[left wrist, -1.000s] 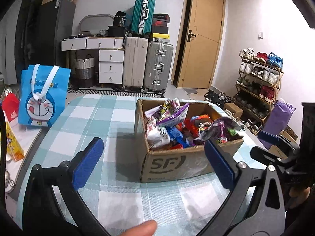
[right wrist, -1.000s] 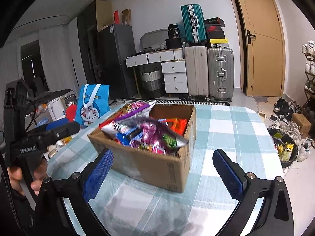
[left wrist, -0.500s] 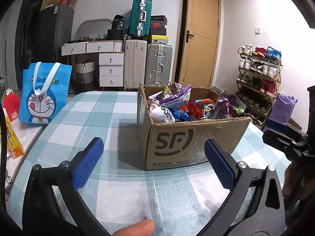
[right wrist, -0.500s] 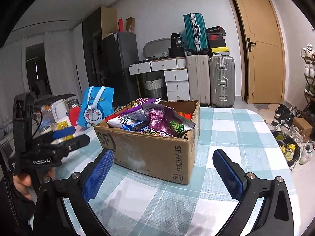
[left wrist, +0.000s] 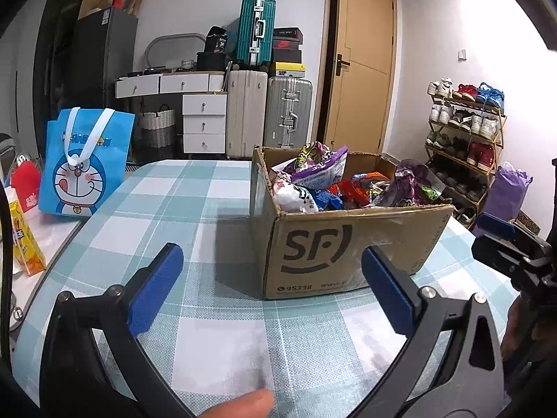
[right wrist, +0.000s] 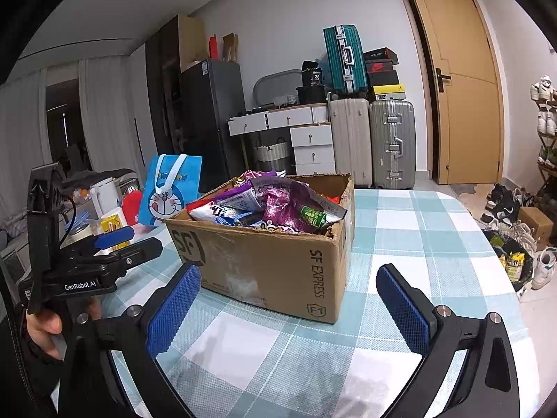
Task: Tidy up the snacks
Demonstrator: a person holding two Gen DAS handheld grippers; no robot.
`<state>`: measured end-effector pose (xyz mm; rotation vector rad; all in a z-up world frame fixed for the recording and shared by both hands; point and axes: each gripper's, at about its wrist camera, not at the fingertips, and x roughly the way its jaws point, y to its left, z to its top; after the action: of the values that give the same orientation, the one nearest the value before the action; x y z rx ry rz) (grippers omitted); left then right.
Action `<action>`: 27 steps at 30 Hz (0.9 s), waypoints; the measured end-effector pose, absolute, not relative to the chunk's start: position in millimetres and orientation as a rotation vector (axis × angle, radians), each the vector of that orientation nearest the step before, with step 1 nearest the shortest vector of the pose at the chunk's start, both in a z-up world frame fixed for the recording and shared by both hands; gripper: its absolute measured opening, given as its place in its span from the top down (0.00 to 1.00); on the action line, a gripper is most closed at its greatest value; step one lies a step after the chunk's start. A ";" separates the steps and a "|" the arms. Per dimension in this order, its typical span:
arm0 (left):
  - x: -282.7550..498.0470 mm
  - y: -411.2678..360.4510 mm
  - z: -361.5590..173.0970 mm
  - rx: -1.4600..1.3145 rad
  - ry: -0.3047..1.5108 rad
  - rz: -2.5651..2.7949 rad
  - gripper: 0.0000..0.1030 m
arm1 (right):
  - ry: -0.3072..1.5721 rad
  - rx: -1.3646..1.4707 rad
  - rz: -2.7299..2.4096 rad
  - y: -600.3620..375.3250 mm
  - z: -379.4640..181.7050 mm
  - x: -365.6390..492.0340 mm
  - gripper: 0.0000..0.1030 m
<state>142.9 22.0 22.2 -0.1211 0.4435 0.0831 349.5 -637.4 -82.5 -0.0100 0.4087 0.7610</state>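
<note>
While both sets of jaws gape empty, a snack-filled cardboard box [left wrist: 348, 244] on the checked tablecloth [left wrist: 209, 313].

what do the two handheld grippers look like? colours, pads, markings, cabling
Both match: the left gripper and right gripper have black curved plastic fingers tipped with blue textured pads, with silver screws at the joints. Seen from the right wrist view, the left gripper's black body carries white "GenRobot.AI" lettering, a tall black block on top and a black cable looping from it.
</note>
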 end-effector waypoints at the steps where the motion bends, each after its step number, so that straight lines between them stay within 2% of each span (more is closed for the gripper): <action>1: 143.3 22.7 22.2 -0.123 0.444 0.079 0.01 | 0.408 -0.013 0.761 -637.1 -82.7 348.3 0.00; 27: 145.6 19.6 20.6 -0.111 0.448 0.074 0.01 | 0.390 -0.022 0.764 -635.7 -81.6 345.9 0.00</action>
<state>145.6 19.6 20.6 -0.1112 0.4478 0.0738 345.9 -635.7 -81.6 -0.0224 0.3899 0.7638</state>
